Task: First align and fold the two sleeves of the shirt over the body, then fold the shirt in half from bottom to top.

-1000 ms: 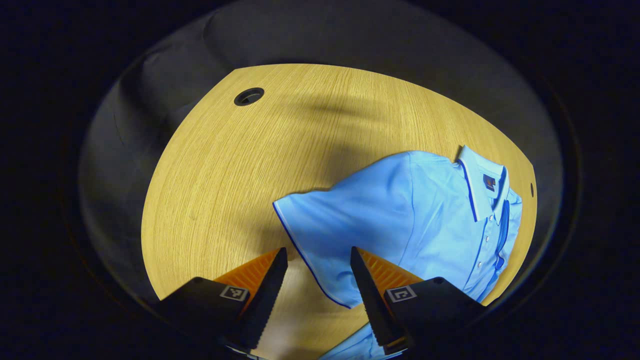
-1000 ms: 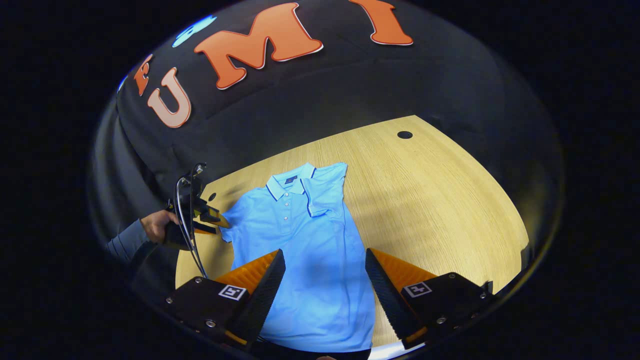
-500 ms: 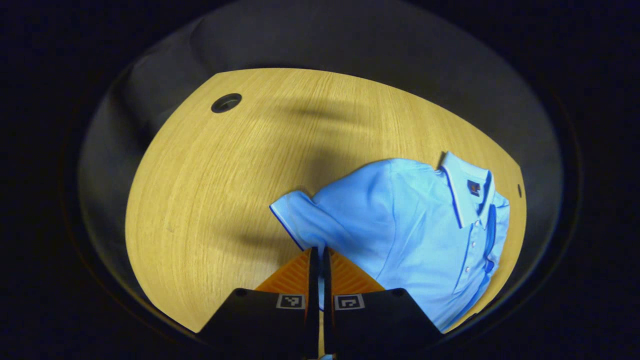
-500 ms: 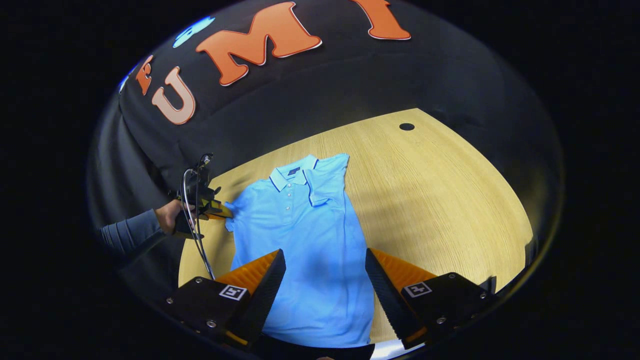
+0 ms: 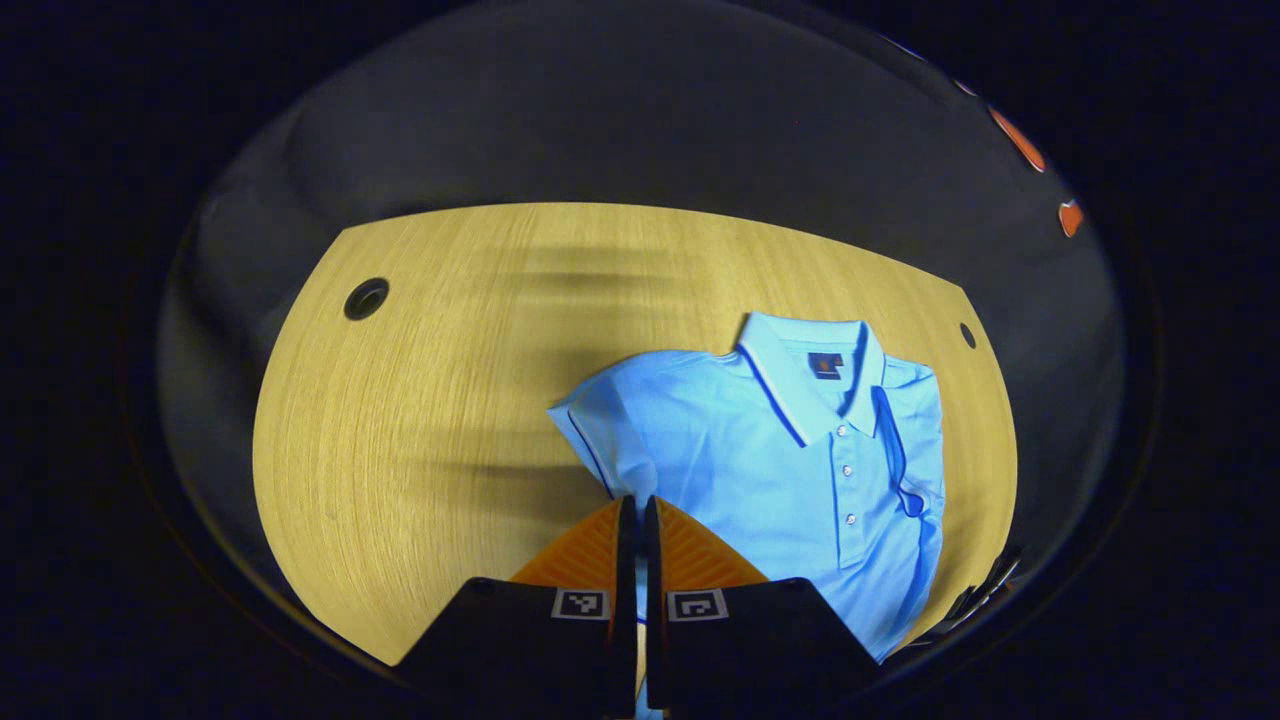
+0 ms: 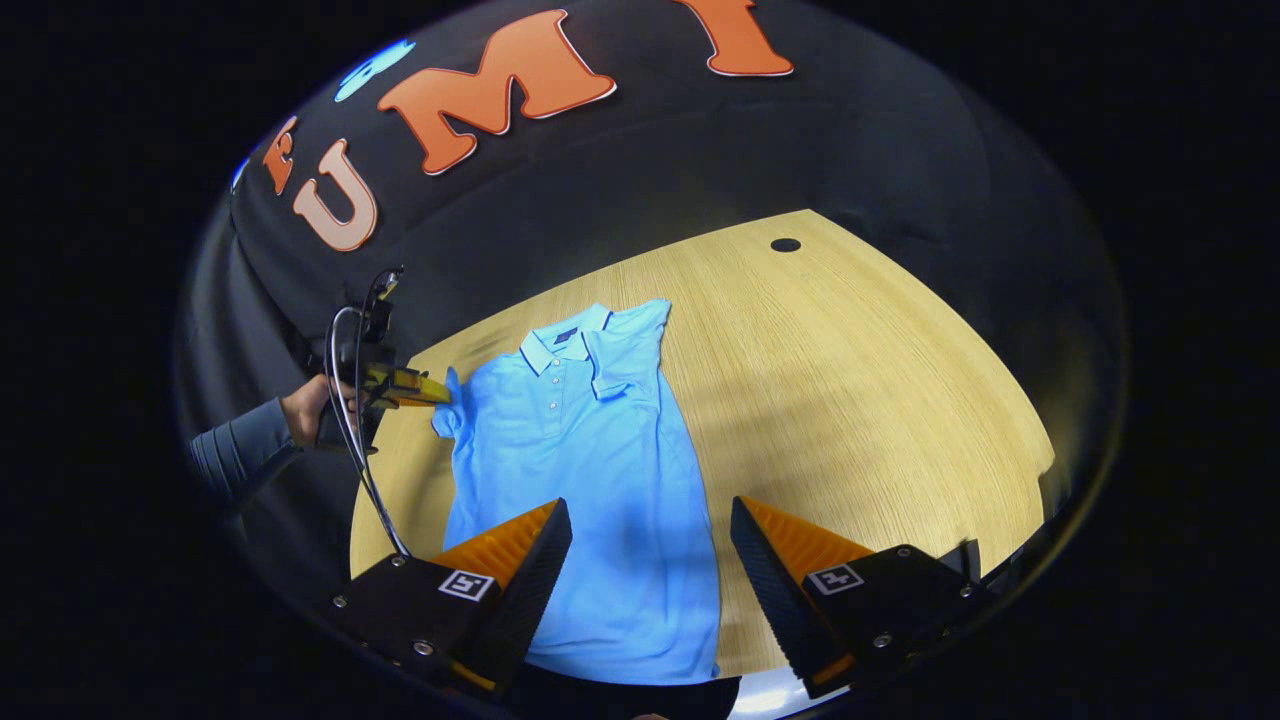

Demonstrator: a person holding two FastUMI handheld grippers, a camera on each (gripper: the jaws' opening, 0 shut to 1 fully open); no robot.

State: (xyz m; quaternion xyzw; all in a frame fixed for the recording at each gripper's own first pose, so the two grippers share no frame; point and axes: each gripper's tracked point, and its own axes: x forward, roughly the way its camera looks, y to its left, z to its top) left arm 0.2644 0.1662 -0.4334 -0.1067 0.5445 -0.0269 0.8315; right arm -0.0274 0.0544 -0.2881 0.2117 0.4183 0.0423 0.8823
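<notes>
The left sleeve [image 5: 600, 425] of the light blue polo shirt [image 6: 580, 480] is pinched by the left gripper [image 5: 634, 520], to be carried rightward over the body; the right gripper [image 6: 650, 560] is held wide, gripping nothing

A light wooden table [image 6: 880, 400] with fine straight grain fills the booth; a round dark cable hole [image 6: 785, 245] sits near its far right corner; black cloth wall [image 6: 620, 190] hangs behind; soft shadows cross the tabletop.

Smooth cloth shirt [image 6: 590, 470] on matt wood-grain table [image 6: 850, 400].
</notes>
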